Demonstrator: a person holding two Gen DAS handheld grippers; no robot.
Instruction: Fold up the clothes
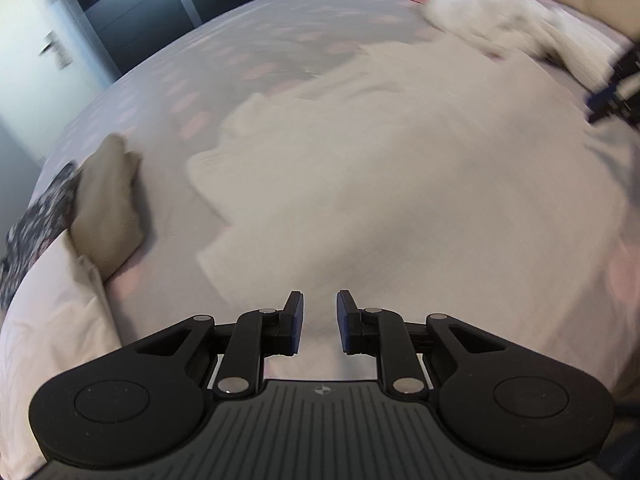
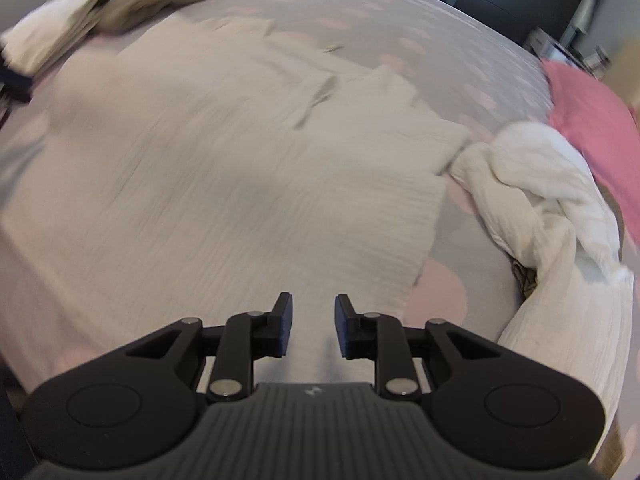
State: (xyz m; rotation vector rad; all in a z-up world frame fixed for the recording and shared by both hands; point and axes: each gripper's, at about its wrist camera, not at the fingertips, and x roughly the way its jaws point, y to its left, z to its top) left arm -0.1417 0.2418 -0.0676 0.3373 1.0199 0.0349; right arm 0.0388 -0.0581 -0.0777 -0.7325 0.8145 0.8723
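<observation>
- Cream garment [image 1: 400,184]: a large crinkle-textured piece spread flat on the bed [image 1: 168,80], filling most of both wrist views. Its long axis runs from the near edge by the tools away toward the far side of the bed. In the left wrist view its far part steps inward on the left, with layered edges showing there; in the right wrist view [image 2: 208,168] the far right end shows overlapped folds and a squared corner. Both pictures are motion-blurred, so which end is the neck or hem cannot be told.
- Left tool [image 1: 320,322]: pointed down over the near edge of the cream garment, fingers parted with a clear gap, nothing between the pads.
- Right tool [image 2: 313,326]: likewise over the garment's near edge, fingers parted, gap empty. Its dark body also shows blurred at the right edge of the left wrist view [image 1: 612,88].
- Bed: grey cover with pale pink spots, carrying all items.
- White crumpled cloth [image 2: 540,200]: a bunched heap just beside the garment's right edge, trailing down toward the near right.
- Pink pillow [image 2: 592,120]: beyond the white heap, at the bed's right side.
- Tan folded piece [image 1: 108,204]: left of the garment and apart from it, lying against a dark floral fabric [image 1: 44,216] and a pale pillow [image 1: 52,320].
- Dark cabinet [image 1: 132,12]: beyond the bed's far side.
</observation>
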